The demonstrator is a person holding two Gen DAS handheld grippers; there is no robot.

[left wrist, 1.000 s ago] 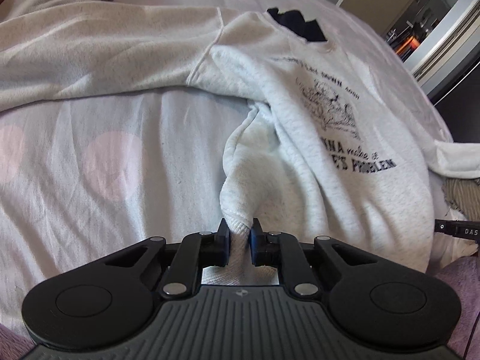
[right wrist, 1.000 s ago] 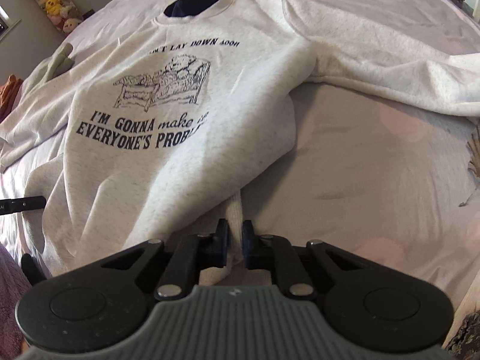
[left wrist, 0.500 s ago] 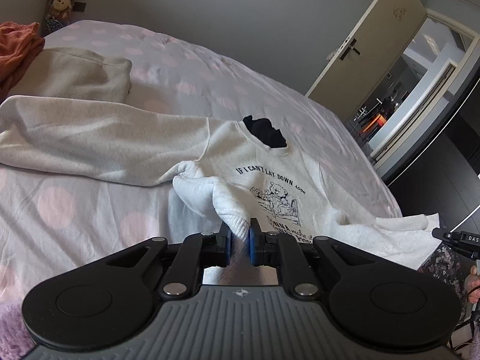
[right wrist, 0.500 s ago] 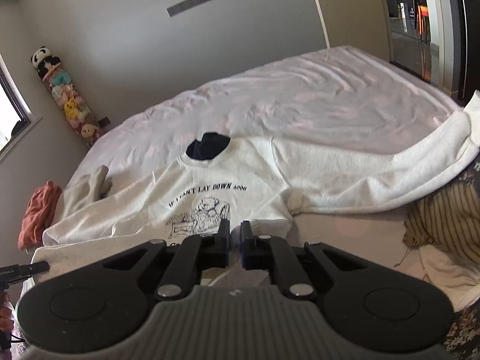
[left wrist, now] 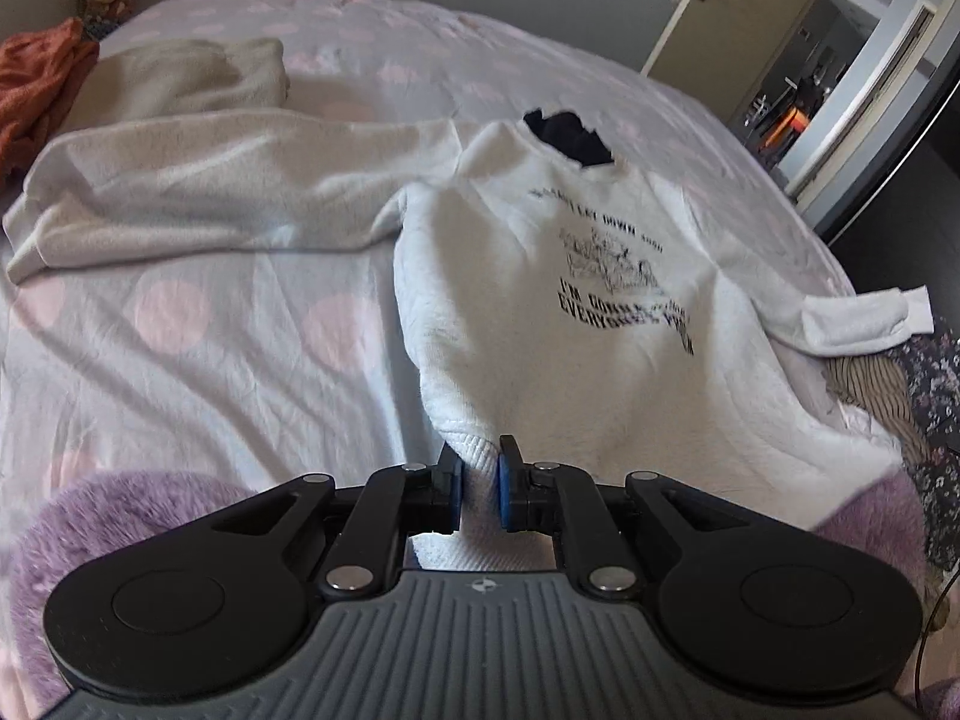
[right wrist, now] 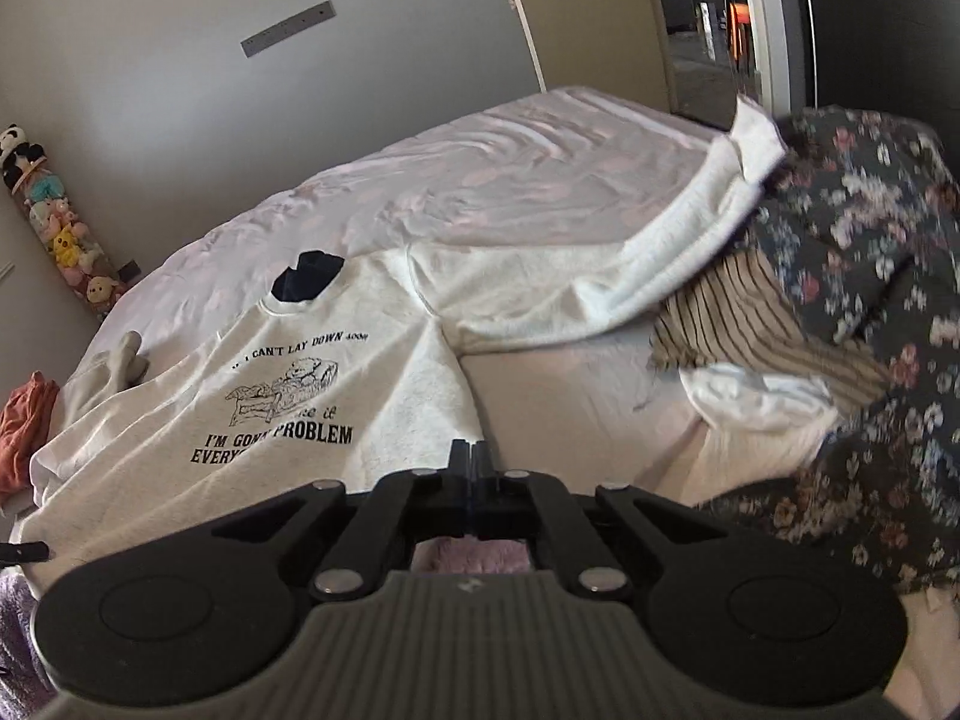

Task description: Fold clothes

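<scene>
A white sweatshirt (left wrist: 600, 276) with a black printed picture and lettering lies chest up on the bed. My left gripper (left wrist: 480, 480) is shut on its ribbed hem, which is lifted off the sheet at that corner. One sleeve (left wrist: 210, 180) stretches out to the left. In the right wrist view the sweatshirt (right wrist: 180, 420) lies ahead and to the left, and its other sleeve (right wrist: 600, 264) runs right onto a floral pile. My right gripper (right wrist: 471, 465) has its jaws pressed together above the sweatshirt's lower edge, with no cloth showing between them.
The bed sheet (left wrist: 180, 360) is pale with pink dots. An orange cloth (left wrist: 30, 84) and a beige garment (left wrist: 198, 72) lie at the far left. Floral fabric (right wrist: 870, 300) and a striped garment (right wrist: 738, 324) are heaped on the right. Purple fluffy fabric (left wrist: 120, 516) lies under my left gripper.
Both grippers have risen and drawn back from the sweatshirt. The left one lifted the hem with it. The right one's jaws have closed fully, and the hem no longer shows between them.
</scene>
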